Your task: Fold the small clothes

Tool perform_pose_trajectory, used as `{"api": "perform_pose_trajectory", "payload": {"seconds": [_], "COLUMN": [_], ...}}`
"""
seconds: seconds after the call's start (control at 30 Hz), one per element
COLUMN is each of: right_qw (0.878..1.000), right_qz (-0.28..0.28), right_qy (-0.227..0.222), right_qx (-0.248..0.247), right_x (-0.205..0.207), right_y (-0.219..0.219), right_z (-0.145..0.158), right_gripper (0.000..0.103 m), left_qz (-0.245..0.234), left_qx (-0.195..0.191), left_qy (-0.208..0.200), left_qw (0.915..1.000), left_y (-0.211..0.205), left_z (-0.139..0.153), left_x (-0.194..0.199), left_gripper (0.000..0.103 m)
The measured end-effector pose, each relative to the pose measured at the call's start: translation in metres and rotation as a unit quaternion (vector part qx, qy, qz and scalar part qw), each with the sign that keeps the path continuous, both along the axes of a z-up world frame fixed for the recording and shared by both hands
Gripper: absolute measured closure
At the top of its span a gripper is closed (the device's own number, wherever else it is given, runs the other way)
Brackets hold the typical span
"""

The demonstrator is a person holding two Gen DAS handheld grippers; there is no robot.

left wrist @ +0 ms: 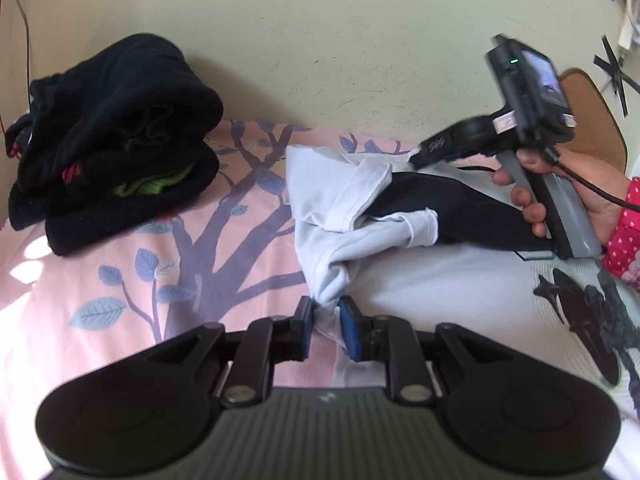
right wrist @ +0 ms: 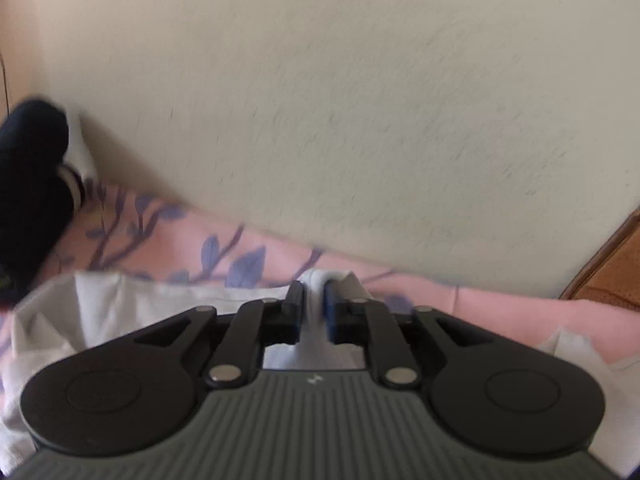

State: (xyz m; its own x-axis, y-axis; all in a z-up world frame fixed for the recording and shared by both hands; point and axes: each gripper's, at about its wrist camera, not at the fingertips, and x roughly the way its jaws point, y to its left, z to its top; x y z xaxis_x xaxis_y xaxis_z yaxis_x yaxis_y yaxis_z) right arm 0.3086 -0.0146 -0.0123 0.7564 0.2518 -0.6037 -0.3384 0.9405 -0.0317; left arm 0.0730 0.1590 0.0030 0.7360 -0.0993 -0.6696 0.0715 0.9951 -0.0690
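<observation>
1. So the left gripper (left wrist: 325, 312) was pinched on a bunched corner of the pale blue shirt (left wrist: 336, 216) lying on the pink bedsheet (left wrist: 120, 280).
2. Right gripper (right wrist: 311, 304) clamped another fold of it.
3. Dark clothes pile (left wrist: 112, 140) sat by the wall (left wrist: 280, 40).

Pale blue-white garment (left wrist: 340, 216) with black print at centre and lower right, pink bedsheet (left wrist: 120, 280) patterned with purple branches and blue leaves, black clothes pile (left wrist: 112, 140) upper left with red and green flecks, cream wall (left wrist: 280, 40), pink dotted sleeve (left wrist: 626, 224) right edge.
</observation>
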Motion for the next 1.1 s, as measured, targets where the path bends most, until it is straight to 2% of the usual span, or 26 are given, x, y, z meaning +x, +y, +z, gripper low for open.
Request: {"api": "perform_pose_trajectory", "payload": {"seconds": [0.03, 0.07, 0.1, 0.2, 0.23, 0.3, 0.4, 0.47, 0.57, 0.63, 0.67, 0.7, 0.73, 0.8, 0.83, 0.9, 0.93, 1.03, 1.1], "right_qw": [1.000, 0.999, 0.998, 0.991, 0.989, 0.985, 0.976, 0.964, 0.947, 0.935, 0.930, 0.927, 0.924, 0.920, 0.919, 0.918, 0.914, 0.907, 0.908], "right_qz": [0.002, 0.003, 0.003, 0.001, -0.003, -0.025, -0.122, -0.199, -0.289, -0.334, -0.348, -0.355, -0.359, -0.361, -0.363, -0.346, -0.348, -0.337, -0.298], "right_qy": [-0.024, -0.037, -0.051, -0.079, -0.086, -0.105, -0.146, -0.156, -0.122, -0.098, -0.089, -0.079, -0.069, -0.049, -0.036, -0.033, -0.035, -0.098, -0.128], "right_qx": [-0.006, 0.000, 0.023, 0.105, 0.124, 0.138, 0.105, 0.078, 0.067, 0.073, 0.080, 0.093, 0.112, 0.143, 0.148, 0.190, 0.207, 0.233, 0.265], "right_x": [-0.010, -0.019, -0.032, -0.076, -0.091, -0.121, -0.172, -0.198, -0.218, -0.220, -0.218, -0.216, -0.213, -0.204, -0.197, -0.198, -0.203, -0.224, -0.233], "right_y": [-0.002, -0.007, -0.018, -0.072, -0.092, -0.134, -0.205, -0.251, -0.311, -0.339, -0.350, -0.358, -0.366, -0.376, -0.376, -0.376, -0.377, -0.369, -0.358], "right_z": [0.003, 0.009, 0.018, 0.040, 0.043, 0.044, 0.038, 0.031, 0.019, 0.006, 0.001, -0.005, -0.010, -0.026, -0.032, -0.034, -0.026, 0.017, 0.052], "right_gripper": [0.067, 0.064, 0.064, 0.064, 0.064, 0.064, 0.064, 0.064, 0.058, 0.057, 0.053, 0.051, 0.048, 0.048, 0.050, 0.080, 0.097, 0.097, 0.097], "left_qz": [0.000, 0.001, 0.001, 0.015, 0.015, 0.011, 0.001, -0.010, -0.025, -0.023, -0.026, -0.030, -0.035, -0.044, -0.044, -0.044, -0.043, -0.048, -0.051], "left_qx": [0.003, 0.002, -0.006, -0.068, -0.093, -0.112, -0.096, -0.095, -0.087, -0.067, -0.060, -0.047, -0.022, 0.020, 0.026, 0.026, 0.020, -0.006, -0.025], "left_qy": [-0.008, -0.019, -0.037, -0.083, -0.095, -0.098, -0.091, -0.079, -0.053, -0.023, -0.007, -0.008, -0.026, -0.032, -0.035, -0.035, -0.035, -0.034, -0.040], "left_qw": [1.0000, 0.9998, 0.9993, 0.9941, 0.9910, 0.9888, 0.9912, 0.9923, 0.9945, 0.9973, 0.9978, 0.9984, 0.9988, 0.9983, 0.9981, 0.9981, 0.9982, 0.9983, 0.9976], "left_y": [0.000, 0.002, 0.005, 0.022, 0.026, 0.027, 0.008, -0.007, -0.031, -0.046, -0.050, -0.053, -0.059, -0.068, -0.070, -0.069, -0.067, -0.062, -0.058], "left_z": [0.000, 0.003, 0.009, 0.032, 0.040, 0.053, 0.062, 0.060, 0.043, 0.019, 0.007, -0.004, -0.006, -0.008, -0.009, -0.009, -0.009, -0.007, -0.004], "left_x": [-0.003, -0.006, -0.011, -0.017, -0.016, -0.007, 0.016, 0.035, 0.063, 0.080, 0.085, 0.085, 0.080, 0.076, 0.075, 0.075, 0.075, 0.075, 0.075], "left_gripper": [0.076, 0.068, 0.065, 0.062, 0.062, 0.062, 0.063, 0.064, 0.065, 0.071, 0.078, 0.081, 0.082, 0.081, 0.081, 0.080, 0.080, 0.072, 0.060]}}
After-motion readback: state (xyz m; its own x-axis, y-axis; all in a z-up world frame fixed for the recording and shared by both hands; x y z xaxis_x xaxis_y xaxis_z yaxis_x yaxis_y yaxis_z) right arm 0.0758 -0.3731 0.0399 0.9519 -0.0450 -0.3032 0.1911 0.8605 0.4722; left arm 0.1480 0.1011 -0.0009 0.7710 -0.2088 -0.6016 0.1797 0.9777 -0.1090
